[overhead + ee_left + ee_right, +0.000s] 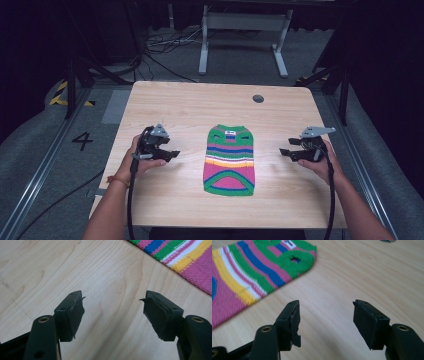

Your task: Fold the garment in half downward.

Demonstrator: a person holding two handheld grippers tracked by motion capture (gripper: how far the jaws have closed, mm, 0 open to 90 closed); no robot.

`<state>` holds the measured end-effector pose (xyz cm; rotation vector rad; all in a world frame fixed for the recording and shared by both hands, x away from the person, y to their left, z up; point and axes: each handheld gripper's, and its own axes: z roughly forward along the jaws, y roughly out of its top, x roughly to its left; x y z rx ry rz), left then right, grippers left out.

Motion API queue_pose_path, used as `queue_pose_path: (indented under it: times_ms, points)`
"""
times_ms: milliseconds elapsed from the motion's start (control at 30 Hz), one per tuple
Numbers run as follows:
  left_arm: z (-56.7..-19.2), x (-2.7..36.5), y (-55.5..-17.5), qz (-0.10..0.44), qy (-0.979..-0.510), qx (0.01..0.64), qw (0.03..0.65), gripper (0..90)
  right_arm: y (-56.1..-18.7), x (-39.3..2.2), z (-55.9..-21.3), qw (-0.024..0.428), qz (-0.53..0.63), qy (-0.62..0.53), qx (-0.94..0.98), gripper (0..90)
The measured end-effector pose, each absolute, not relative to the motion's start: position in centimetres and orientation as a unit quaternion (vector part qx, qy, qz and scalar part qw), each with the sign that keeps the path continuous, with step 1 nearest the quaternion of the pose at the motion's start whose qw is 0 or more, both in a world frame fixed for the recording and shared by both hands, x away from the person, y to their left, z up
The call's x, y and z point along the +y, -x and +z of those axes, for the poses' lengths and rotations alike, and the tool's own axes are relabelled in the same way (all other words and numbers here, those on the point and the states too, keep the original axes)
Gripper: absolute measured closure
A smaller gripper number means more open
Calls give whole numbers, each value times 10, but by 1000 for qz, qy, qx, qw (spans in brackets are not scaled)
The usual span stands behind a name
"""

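High view: small striped knit sweater [229,160] lies flat mid-table [195,102], neck end far, hem near, so its long axis runs near–far. Left gripper [170,154] sits to the sweater's left, right gripper [286,151] to its right; both are level w/ the garment's middle and well apart from it. Right one looks a touch farther off than left, but roughly symmetric, so neither hand has a clear advantage. Each gripper points inward at the sweater's side edge.

Left gripper view: jaws partly open w/ a clear gap, nothing btwn them, bare wood under them; sweater's striped edge [182,257] shows at upper right, beyond the tips.

Right gripper view: same story, jaws about half open, empty, touching nothing; the sweater [249,277] w/ neck hole and label lies up-left of the tips.

Judgement: the next move turns on closing that sideways gap, each hand travelling inward to reach its own side edge.
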<state>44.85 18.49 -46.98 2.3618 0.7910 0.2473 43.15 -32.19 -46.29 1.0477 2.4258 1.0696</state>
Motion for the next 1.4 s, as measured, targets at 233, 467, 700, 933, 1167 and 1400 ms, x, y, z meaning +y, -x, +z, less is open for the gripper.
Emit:
queue_pose_path:
  times_ms: [233, 467, 700, 933, 1167, 1400]
  points:
    - [-477, 163, -480, 84, -893, 301, 325, 340, -462, -297, -461, 146, 366, -360, 846, 433]
    - [-481, 138, -500, 81, -886, 313, 333, 342, -490, -266, -465, 136, 370, -355, 848, 447]
    - [-484, 115, -516, 93, -871, 338, 344, 349, -506, -242, -472, 128, 367, -355, 850, 444]
    - [-487, 94, -536, 86, -862, 349, 357, 363, -519, -222, -480, 132, 364, -361, 848, 546]
    - [-488, 74, -547, 81, -864, 340, 362, 362, -530, -214, -493, 126, 367, -384, 838, 564]
    - [-504, 63, -554, 59, -857, 358, 365, 389, -536, -214, -503, 105, 375, -411, 824, 578]
